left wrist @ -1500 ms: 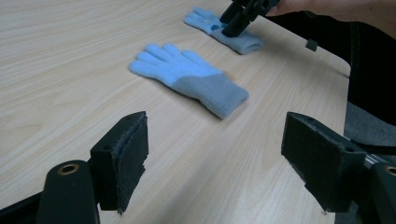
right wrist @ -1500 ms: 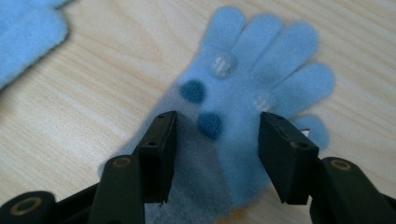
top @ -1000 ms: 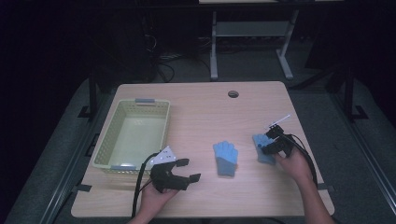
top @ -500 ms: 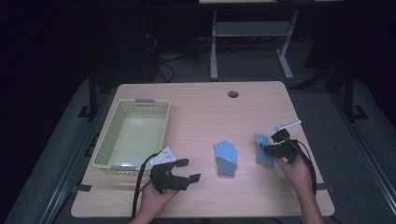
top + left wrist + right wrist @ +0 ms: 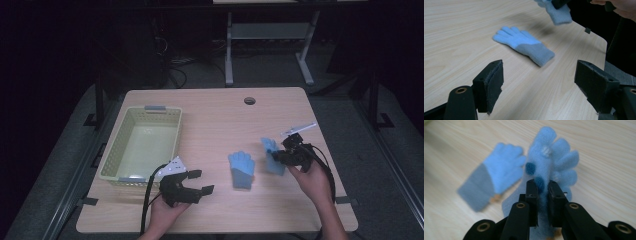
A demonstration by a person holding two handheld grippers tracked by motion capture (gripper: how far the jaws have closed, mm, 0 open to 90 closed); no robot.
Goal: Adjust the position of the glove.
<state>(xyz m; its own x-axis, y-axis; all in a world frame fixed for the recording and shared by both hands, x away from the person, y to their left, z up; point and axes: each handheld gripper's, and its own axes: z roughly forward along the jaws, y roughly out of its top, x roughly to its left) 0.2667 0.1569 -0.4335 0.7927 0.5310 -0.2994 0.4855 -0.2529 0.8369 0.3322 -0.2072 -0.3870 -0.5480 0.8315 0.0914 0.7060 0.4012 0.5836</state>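
Two light blue knit gloves are in play. One glove (image 5: 241,169) (image 5: 524,45) (image 5: 491,178) lies flat on the wooden table (image 5: 220,115) near the middle front. The second glove (image 5: 271,156) (image 5: 551,162), with dark blue dots, is lifted off the table, pinched in my right gripper (image 5: 286,155) (image 5: 541,192), which is shut on it; it also hangs at the top of the left gripper view (image 5: 557,11). My left gripper (image 5: 196,182) (image 5: 539,85) rests near the front left, open and holding nothing, pointed toward the flat glove.
A pale green plastic basket (image 5: 116,167) stands at the table's left side, just behind my left gripper, with nothing visible inside. A round cable hole (image 5: 249,100) sits near the table's far edge. Dark floor and a desk frame lie beyond.
My right gripper has lifted the dotted glove a little off the table and shifted slightly toward the front. The left gripper and the flat glove have stayed put.
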